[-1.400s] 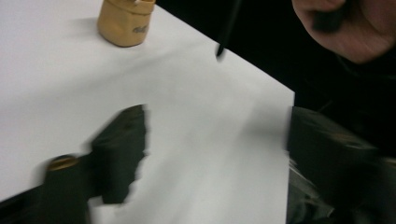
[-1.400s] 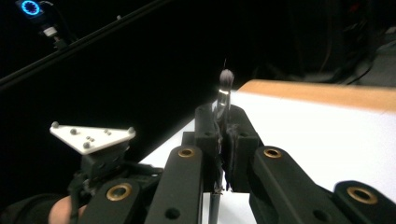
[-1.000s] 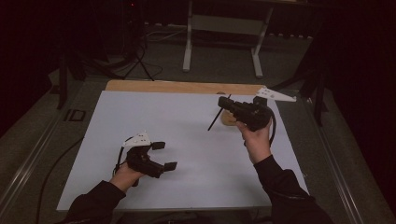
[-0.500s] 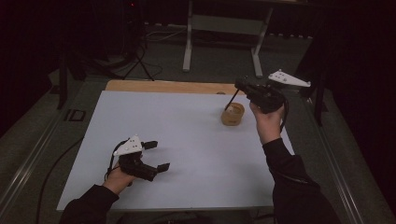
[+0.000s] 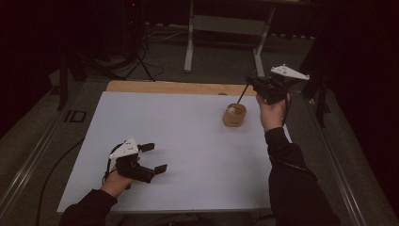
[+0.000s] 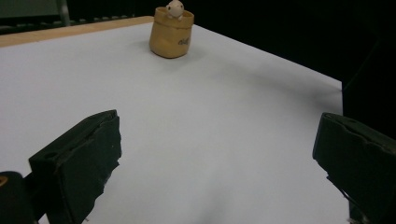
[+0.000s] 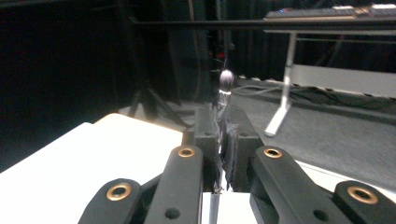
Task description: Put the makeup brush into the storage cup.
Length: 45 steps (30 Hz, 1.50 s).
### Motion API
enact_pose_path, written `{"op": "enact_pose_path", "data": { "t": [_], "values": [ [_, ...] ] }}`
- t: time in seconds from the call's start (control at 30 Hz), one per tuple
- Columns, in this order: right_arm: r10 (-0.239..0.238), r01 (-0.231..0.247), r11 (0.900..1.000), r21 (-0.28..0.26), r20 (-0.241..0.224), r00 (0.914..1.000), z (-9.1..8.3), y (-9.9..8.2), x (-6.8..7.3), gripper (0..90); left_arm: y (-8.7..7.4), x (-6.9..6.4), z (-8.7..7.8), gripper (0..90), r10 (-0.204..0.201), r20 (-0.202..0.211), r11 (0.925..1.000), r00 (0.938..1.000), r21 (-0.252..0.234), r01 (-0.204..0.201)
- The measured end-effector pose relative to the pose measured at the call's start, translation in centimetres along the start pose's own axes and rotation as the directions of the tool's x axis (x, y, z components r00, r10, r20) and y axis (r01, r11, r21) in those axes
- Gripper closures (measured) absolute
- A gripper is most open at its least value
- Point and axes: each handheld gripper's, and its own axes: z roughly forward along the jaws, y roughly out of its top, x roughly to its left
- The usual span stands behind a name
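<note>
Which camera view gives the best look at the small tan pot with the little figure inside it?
The left gripper view: the tan pot stands near and unblocked on the white sheet, the pale figure peeking over its rim. The high view shows it from above, small and dim, beside the right gripper.

A small tan pot (image 5: 234, 115) is standing near the table's (image 5: 188, 141) far right edge, blocking passage there; the middle and left are lying open.

Dim lab or studio: tripod (image 5: 141, 61), cables (image 5: 160, 35), white-topped table (image 5: 188, 141).
</note>
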Motion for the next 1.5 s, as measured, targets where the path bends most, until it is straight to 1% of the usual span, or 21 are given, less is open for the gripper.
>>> {"op": "enact_pose_path", "data": {
  "t": [0.07, 0.2, 0.27, 0.3, 0.33, 0.47, 0.73, 0.87, 0.9, 0.93, 1.0, 1.03, 1.07, 1.1, 1.13, 1.17, 1.33, 1.37, 1.43, 1.47, 1.5],
  "values": [
    [0.009, -0.01, 0.9998, 0.017, 0.017, 0.9998, 0.6, -0.5, -0.6, 85.2, 0.0, 0.0, -0.1, 1.5, 0.007, -0.004, 1.0, 1.0, 0.001, -0.007],
    [-0.006, 0.003, 0.9991, 0.042, 0.06, 0.9982, 1.8, -1.5, -1.3, 85.2, -0.1, -0.1, -0.1, 1.4, 0.008, 0.002, 1.0, 1.0, -0.005, -0.008],
    [-0.006, 0.003, 0.9987, 0.051, 0.064, 0.9979, 2.1, -1.7, -1.5, 85.2, -0.1, -0.1, -0.2, 1.5, 0.007, 0.001, 0.9999, 1.0, -0.007, -0.007],
    [-0.011, 0.007, 0.9983, 0.059, 0.074, 0.9972, 2.3, -2.0, -1.6, 85.2, -0.2, 0.0, -0.2, 1.5, 0.026, -0.002, 0.9995, 0.9997, -0.017, -0.026],
    [-0.018, 0.012, 0.9971, 0.075, 0.085, 0.9962, 2.8, -2.6, -2.0, 85.2, -0.2, 0.0, -0.2, 2.5, 0.03, -0.005, 0.9994, 0.9995, -0.019, -0.03],
    [-0.014, 0.005, 0.9954, 0.095, 0.093, 0.9956, 3.5, -3.6, -2.4, 85.1, -0.3, 0.1, -0.2, 2.9, 0.012, 0.005, 0.9995, 0.9999, -0.03, -0.012],
    [-0.016, -0.001, 0.9899, 0.142, 0.114, 0.9934, 4.8, -5.5, -3.0, 85.1, -0.4, 0.0, 0.0, 2.8, 0.014, 0.013, 0.9998, 0.9998, -0.014, -0.014],
    [-0.007, -0.018, 0.9809, 0.194, 0.128, 0.9917, 5.7, -6.5, -3.2, 85.1, -0.5, -0.1, 0.2, 2.7, 0.016, 0.019, 0.9998, 0.9997, -0.008, -0.016],
    [0.0, -0.027, 0.9758, 0.217, 0.127, 0.992, 6.0, -6.8, -3.3, 85.0, -0.6, -0.1, 0.2, 2.7, 0.013, 0.017, 0.9999, 0.9998, -0.01, -0.013],
    [0.0, -0.027, 0.9758, 0.217, 0.127, 0.992, 6.0, -6.8, -3.3, 85.0, -0.6, -0.1, 0.2, 2.7, 0.012, 0.016, 0.9999, 0.9998, -0.007, -0.012],
    [0.0, -0.031, 0.9713, 0.236, 0.13, 0.9915, 6.2, -7.1, -3.4, 84.7, -0.6, 0.0, 0.2, 2.3, 0.007, 0.019, 1.0, 0.9998, -0.006, -0.007],
    [0.006, -0.037, 0.9694, 0.243, 0.128, 0.9917, 6.3, -7.2, -3.4, 84.4, -0.6, 0.0, 0.2, 1.9, 0.01, 0.028, 0.9999, 0.9996, -0.004, -0.01],
    [0.001, -0.036, 0.967, 0.252, 0.137, 0.9906, 6.4, -7.2, -3.4, 79.0, -0.6, -0.1, 0.2, 1.9, 0.013, 0.041, 0.9999, 0.9991, 0.0, -0.013],
    [0.012, -0.047, 0.9658, 0.255, 0.136, 0.9906, 6.4, -7.2, -3.5, 69.6, -0.6, -0.2, 0.2, 1.8, 0.021, 0.041, 0.9998, 0.999, 0.003, -0.021],
    [0.034, -0.064, 0.967, 0.246, 0.125, 0.9916, 6.4, -7.1, -3.5, 63.5, -0.6, -0.2, 0.3, 1.8, 0.023, 0.041, 0.9997, 0.9989, 0.006, -0.023],
    [0.035, -0.066, 0.9678, 0.243, 0.132, 0.9907, 6.3, -7.0, -3.5, 55.0, -0.6, -0.3, 0.3, 1.8, 0.017, 0.043, 0.9998, 0.9989, 0.006, -0.018],
    [0.071, -0.097, 0.965, 0.244, 0.116, 0.9907, 5.8, -5.7, -3.1, 25.6, -0.5, -0.2, 0.2, 1.5, 0.016, 0.034, 0.9999, 0.9993, 0.003, -0.016],
    [0.073, -0.098, 0.9651, 0.243, 0.112, 0.991, 5.6, -5.4, -2.9, 17.7, -0.4, -0.3, 0.2, 1.5, 0.015, 0.037, 0.9999, 0.9992, 0.005, -0.015],
    [0.064, -0.079, 0.9668, 0.243, 0.066, 0.9958, 5.0, -5.1, -2.5, 9.5, -0.4, -0.3, 0.1, 1.3, 0.016, 0.034, 0.9999, 0.9993, 0.002, -0.016],
    [0.055, -0.07, 0.9698, 0.234, 0.069, 0.9961, 4.7, -4.9, -2.1, 9.4, -0.3, -0.3, 0.1, 1.3, 0.014, 0.037, 0.9999, 0.9992, 0.003, -0.014],
    [0.063, -0.075, 0.9708, 0.228, 0.057, 0.9964, 4.1, -4.7, -1.8, 9.5, -0.3, -0.3, 0.1, 1.3, 0.014, 0.035, 0.9999, 0.9993, 0.003, -0.014]
  ]
}}
